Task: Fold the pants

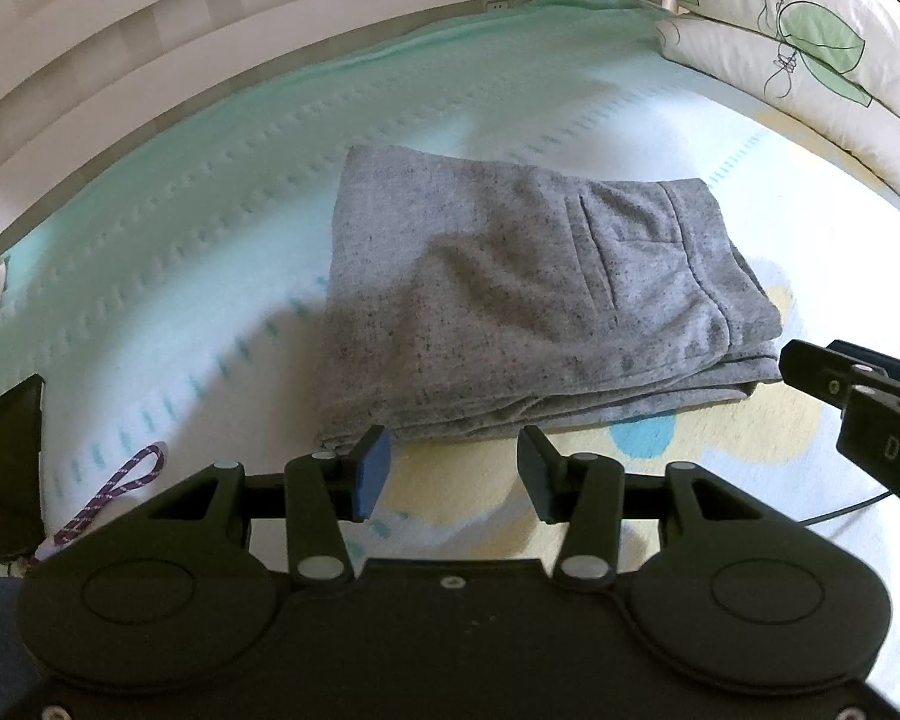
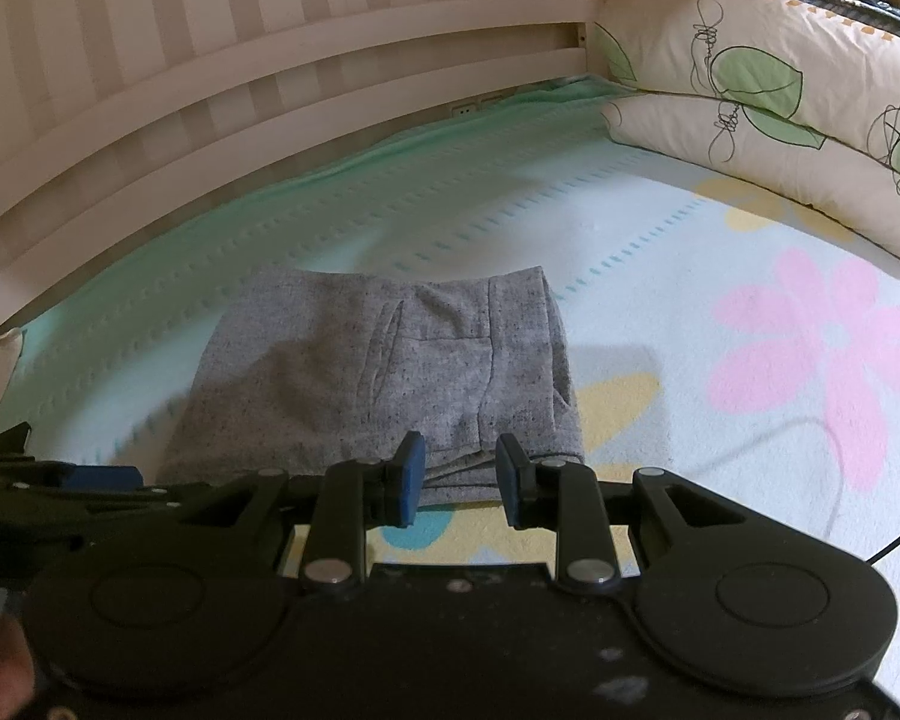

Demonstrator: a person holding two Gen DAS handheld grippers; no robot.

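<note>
The pants (image 1: 528,294) lie folded into a thick grey rectangle on the bed (image 1: 210,252), about midway across the blanket and nearer its front edge than the rail side. A back pocket faces up on the top layer, and the stacked folded edges show along the near side. The bundle sits partly on the mint-striped part of the blanket, partly on the yellow-and-blue print.

Just in front of it, the left gripper (image 1: 450,474) hangs with its jaws parted and nothing between them; the blue pad (image 1: 373,471) sits close to the bundle's near left corner, whether touching I cannot tell. The right gripper (image 2: 459,480) faces the near edge of the pants too, jaws narrower, a clear gap between them and no cloth pinched. Each gripper shows at the edge of the other's view.

Farther out, a slatted rail (image 2: 270,78) runs along the far edge of the bed, and leaf-print pillows (image 2: 750,96) are stacked at the right end. A purple cord (image 1: 120,483) and a dark strap (image 1: 15,468) lie at the left edge.
</note>
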